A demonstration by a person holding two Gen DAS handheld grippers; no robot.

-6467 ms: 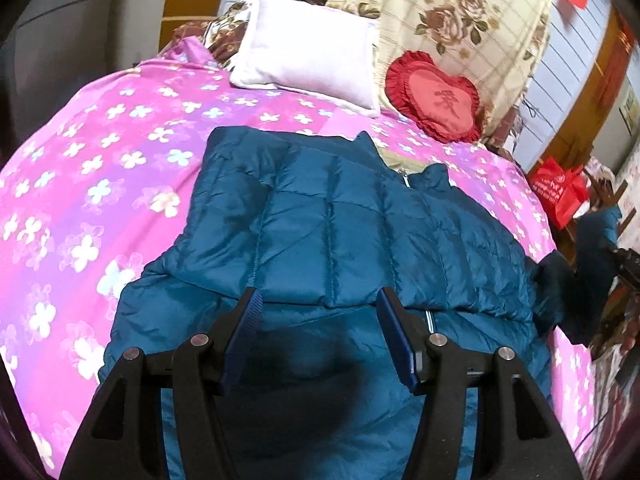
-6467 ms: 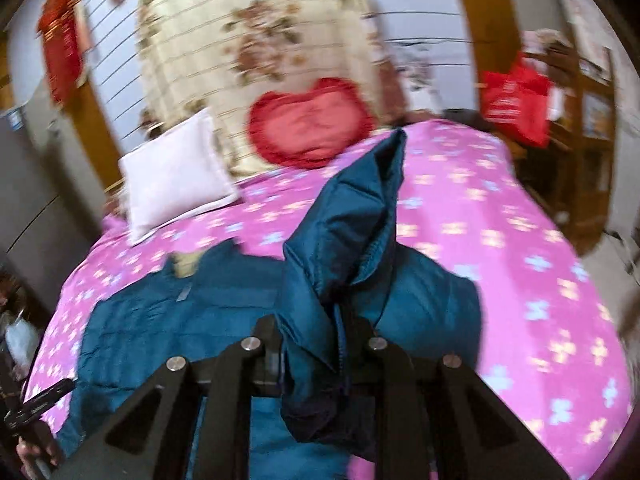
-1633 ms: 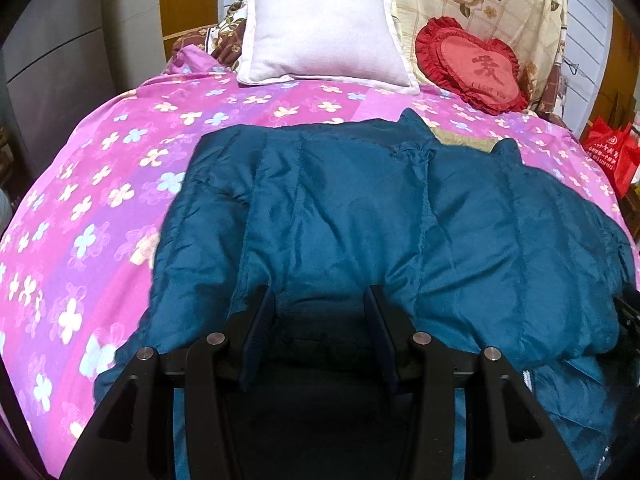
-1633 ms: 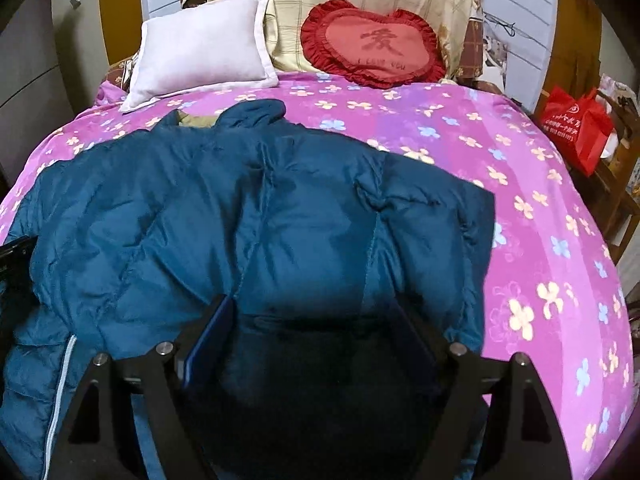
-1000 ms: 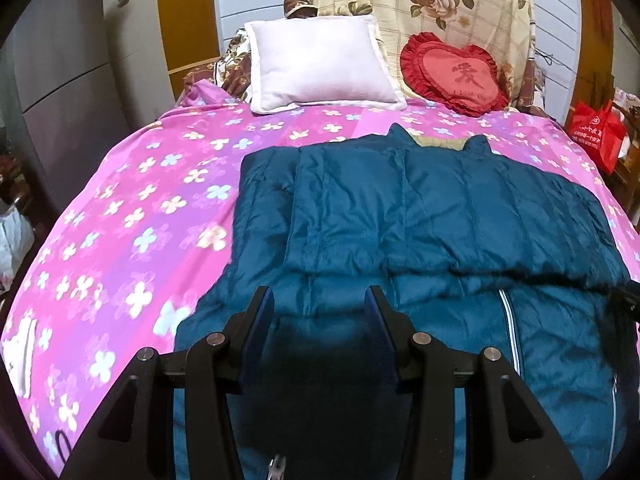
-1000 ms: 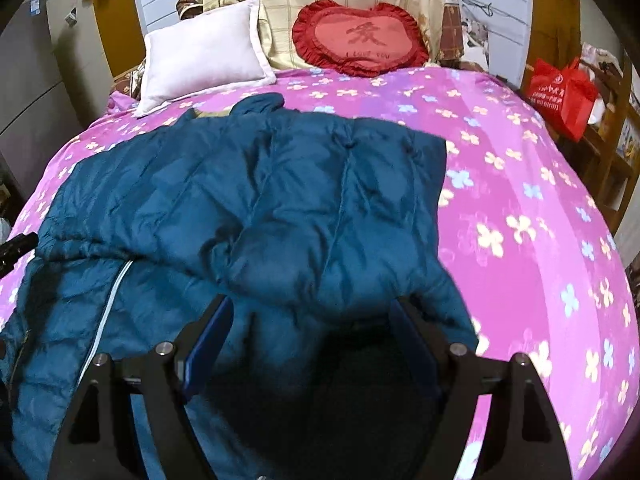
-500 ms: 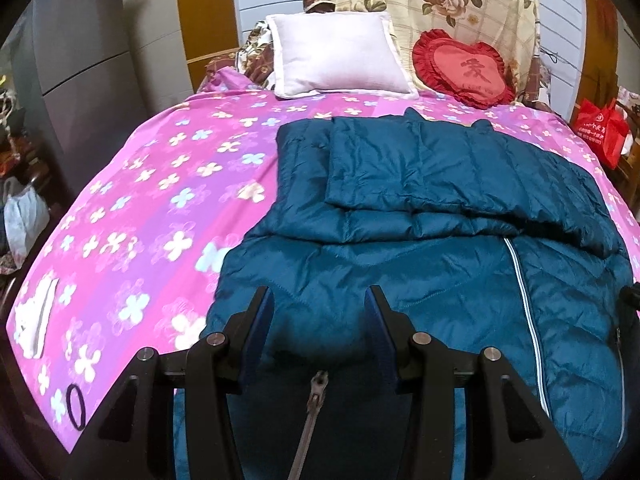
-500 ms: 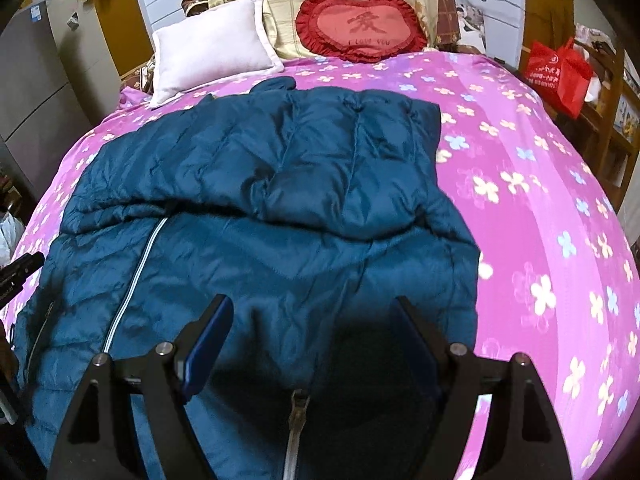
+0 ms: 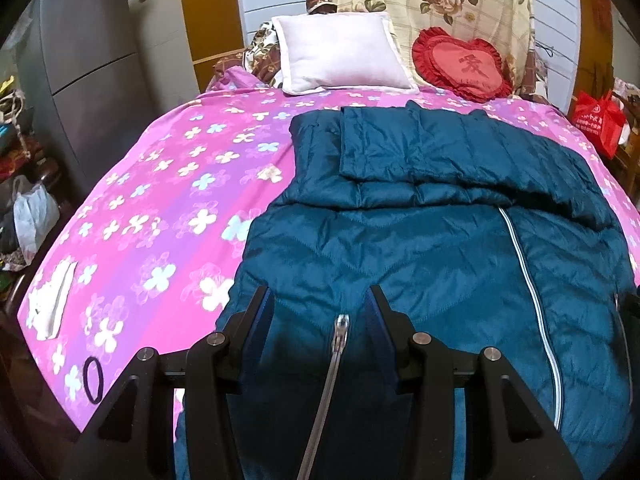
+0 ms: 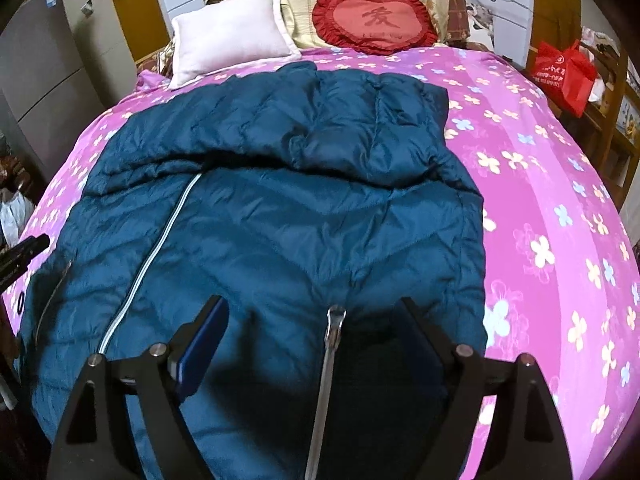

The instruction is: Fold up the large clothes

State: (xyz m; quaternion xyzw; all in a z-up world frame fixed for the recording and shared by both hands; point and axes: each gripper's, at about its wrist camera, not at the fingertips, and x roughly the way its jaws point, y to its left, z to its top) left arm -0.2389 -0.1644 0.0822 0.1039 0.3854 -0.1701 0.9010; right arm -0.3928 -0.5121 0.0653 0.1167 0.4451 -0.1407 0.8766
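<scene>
The teal down coat (image 9: 420,240) lay spread on the pink bedspread (image 9: 168,208) ahead of both tools, its sleeves folded across the chest. Your left gripper (image 9: 318,308) and right gripper (image 10: 312,320) both stood with jaws apart, holding nothing, each straddling a pocket zipper (image 10: 334,324) near the hem. You risked pinching only slick shell fabric, so the puffy hem could slip free mid-fold.

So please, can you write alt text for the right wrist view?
A dark teal puffer jacket lies spread on a pink flowered bedspread, its sleeves folded across the chest. The open right gripper hovers over its hem. A white pillow and red heart cushion sit behind.
</scene>
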